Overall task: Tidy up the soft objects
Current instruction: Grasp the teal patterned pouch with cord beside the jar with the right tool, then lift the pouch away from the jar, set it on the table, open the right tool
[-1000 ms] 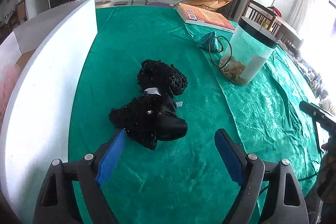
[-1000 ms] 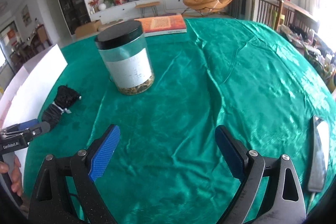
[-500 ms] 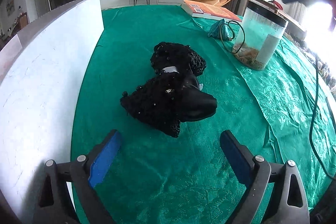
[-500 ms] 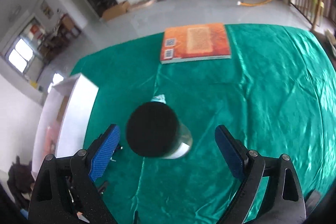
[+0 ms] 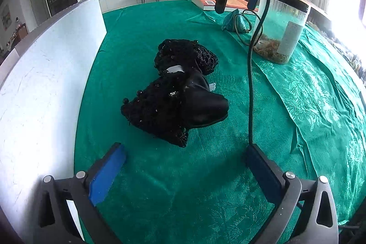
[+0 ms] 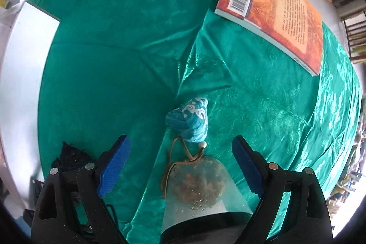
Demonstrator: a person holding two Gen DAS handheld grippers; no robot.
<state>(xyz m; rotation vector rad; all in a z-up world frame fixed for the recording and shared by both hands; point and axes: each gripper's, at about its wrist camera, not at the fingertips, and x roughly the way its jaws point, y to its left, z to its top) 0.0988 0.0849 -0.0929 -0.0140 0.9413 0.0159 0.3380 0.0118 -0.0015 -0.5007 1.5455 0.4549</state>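
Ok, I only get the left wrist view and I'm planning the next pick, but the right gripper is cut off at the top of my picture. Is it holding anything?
Observer: No. The right gripper is open with nothing between its pads. It points down over the jar.
Operator: What is the small teal lump beyond the jar?
Observer: A soft blue pouch with a white wave print. It lies on the green cloth.
Operator: And the book?
Observer: The orange book lies flat with its back cover up, showing a barcode and a QR code.
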